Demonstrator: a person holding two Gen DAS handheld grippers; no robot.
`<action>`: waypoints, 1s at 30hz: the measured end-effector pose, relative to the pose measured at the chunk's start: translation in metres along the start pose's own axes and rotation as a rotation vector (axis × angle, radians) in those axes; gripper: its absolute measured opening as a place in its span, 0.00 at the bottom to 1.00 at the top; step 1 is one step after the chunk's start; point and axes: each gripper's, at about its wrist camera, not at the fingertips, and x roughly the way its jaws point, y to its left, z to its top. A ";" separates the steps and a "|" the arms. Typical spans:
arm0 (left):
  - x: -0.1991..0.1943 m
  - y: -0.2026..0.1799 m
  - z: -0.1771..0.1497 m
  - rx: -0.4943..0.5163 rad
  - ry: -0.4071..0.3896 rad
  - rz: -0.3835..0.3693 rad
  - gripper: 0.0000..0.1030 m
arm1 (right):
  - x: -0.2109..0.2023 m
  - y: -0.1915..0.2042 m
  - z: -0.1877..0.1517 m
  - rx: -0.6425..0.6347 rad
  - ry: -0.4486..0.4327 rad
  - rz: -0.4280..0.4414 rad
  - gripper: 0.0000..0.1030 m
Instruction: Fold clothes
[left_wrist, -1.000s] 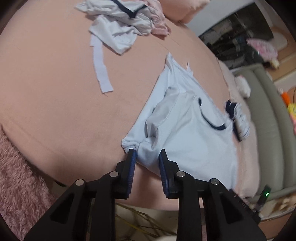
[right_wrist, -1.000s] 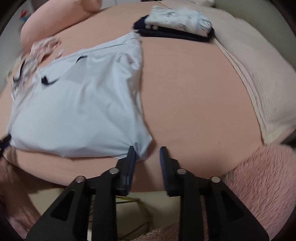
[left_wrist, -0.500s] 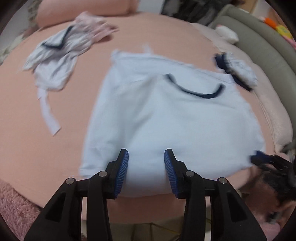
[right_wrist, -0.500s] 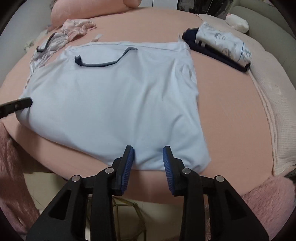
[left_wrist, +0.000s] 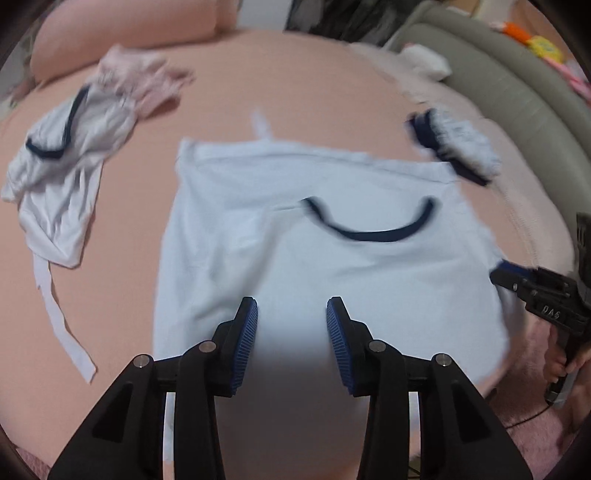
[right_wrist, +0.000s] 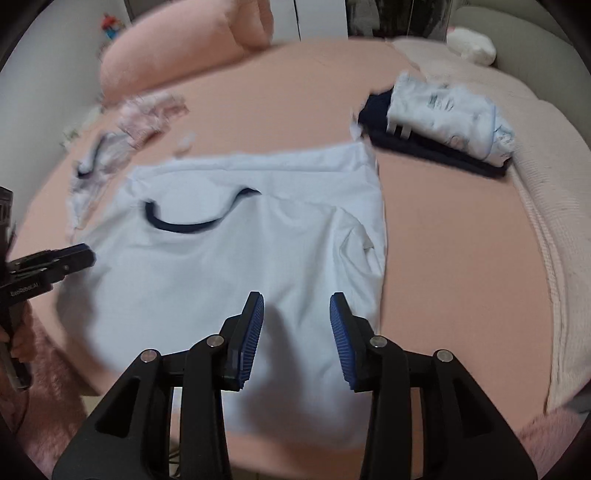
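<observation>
Both tongs, left (left_wrist: 291, 332) and right (right_wrist: 296, 325), hang released over the shirt (left_wrist: 332, 277); its folded-under sleeves may spill if lifted unevenly.

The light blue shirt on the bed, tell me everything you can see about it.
The light blue shirt is a thin, soft-looking knit with a dark navy neckline trim. It lies spread nearly flat on the peach bedsheet, mildly wrinkled, with one sleeve folded in at its side and its near edge draping over the bed's front. Both tongs, left and right, are open above it, holding nothing. Its far corner lies near a folded clothes stack.
</observation>
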 end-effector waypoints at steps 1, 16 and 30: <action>0.001 0.006 0.003 -0.024 -0.001 -0.015 0.37 | 0.009 -0.004 -0.004 0.001 0.032 -0.046 0.32; 0.001 0.025 0.029 -0.074 -0.071 0.075 0.41 | 0.011 0.024 0.025 -0.039 -0.055 0.029 0.35; 0.002 0.051 0.012 0.080 -0.008 0.187 0.41 | 0.012 0.125 0.054 -0.191 -0.059 0.144 0.36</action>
